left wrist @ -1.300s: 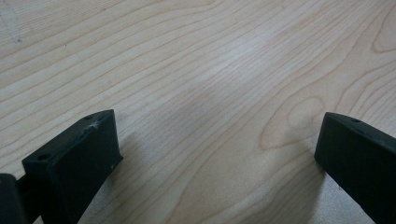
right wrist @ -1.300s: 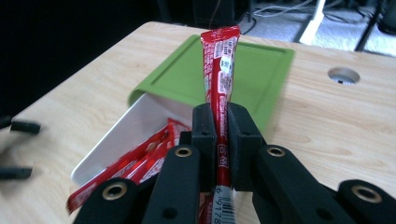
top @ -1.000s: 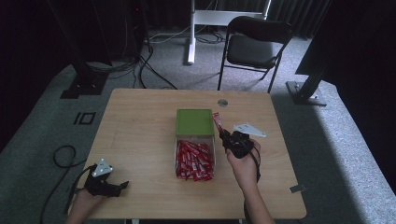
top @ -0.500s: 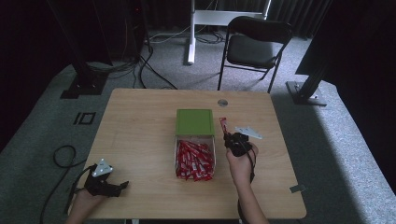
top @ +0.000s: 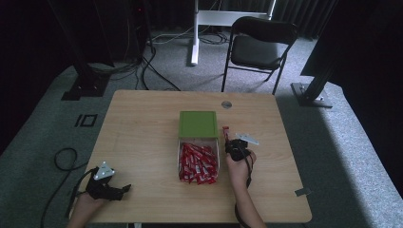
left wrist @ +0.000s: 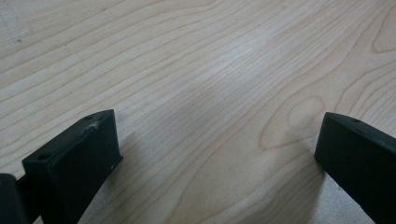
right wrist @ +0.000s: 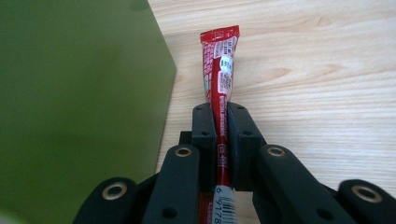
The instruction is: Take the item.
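The red sachet (right wrist: 219,88) has its middle hidden between the right claw (right wrist: 220,122) jaws; its print is too blurred to read.

Recording studio or laboratory set. A plain wooden table (top: 142,128) stands on grey carpet (top: 43,142). Behind the table: dark curtains, a black folding chair (top: 259,47), a white stand base (top: 195,33) and loose cables (top: 152,61). Black frame feet (top: 311,92) flank the table.

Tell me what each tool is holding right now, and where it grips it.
The right tool pinches a red sachet edge-on around its middle. The left tool is open, holding nothing.
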{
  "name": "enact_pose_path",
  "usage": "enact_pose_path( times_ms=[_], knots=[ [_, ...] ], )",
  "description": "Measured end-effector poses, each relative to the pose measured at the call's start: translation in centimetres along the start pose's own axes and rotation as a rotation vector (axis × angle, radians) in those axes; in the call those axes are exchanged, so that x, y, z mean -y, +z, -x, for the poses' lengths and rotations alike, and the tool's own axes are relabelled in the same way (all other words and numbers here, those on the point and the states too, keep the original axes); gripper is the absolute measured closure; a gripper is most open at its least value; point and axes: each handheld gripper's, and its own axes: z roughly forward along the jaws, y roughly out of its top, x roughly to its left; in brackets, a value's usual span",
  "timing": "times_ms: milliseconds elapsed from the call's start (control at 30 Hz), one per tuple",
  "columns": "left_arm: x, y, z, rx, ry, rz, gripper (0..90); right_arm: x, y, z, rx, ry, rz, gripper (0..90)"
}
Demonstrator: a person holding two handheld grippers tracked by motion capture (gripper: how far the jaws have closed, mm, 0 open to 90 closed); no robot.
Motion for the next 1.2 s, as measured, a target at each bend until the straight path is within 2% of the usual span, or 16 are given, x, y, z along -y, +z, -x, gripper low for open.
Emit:
enact_pose_path(
  times_ms=[300, 533, 633, 800, 1000, 1200],
  knots=[
    [0.0, 0.0, 0.0, 0.0, 0.0, 0.0, 0.8, 0.6, 1.4, -0.1, 0.015, 0.024, -0.01, 82.9],
    [0.0, 0.0, 0.0, 0.0, 0.0, 0.0, 0.8, 1.1, 2.1, -0.2, 0.019, 0.021, -0.031, 82.6],
    [0.0, 0.0, 0.0, 0.0, 0.0, 0.001, 0.8, 1.2, 2.2, -0.1, 0.005, 0.038, -0.044, 81.3],
    [0.0, 0.0, 0.0, 0.0, 0.0, 0.0, 0.8, 1.0, 2.0, -0.1, -0.015, 0.028, -0.037, 71.1],
    [0.0, 0.0, 0.0, 0.0, 0.0, 0.0, 0.8, 0.4, 0.8, -0.4, -0.037, 0.006, -0.033, 59.0],
    [0.0, 0.0, 0.0, 0.0, 0.0, 0.0, 0.8, -0.2, -0.4, -0.1, -0.043, -0.035, -0.037, 48.7]
  ],
)
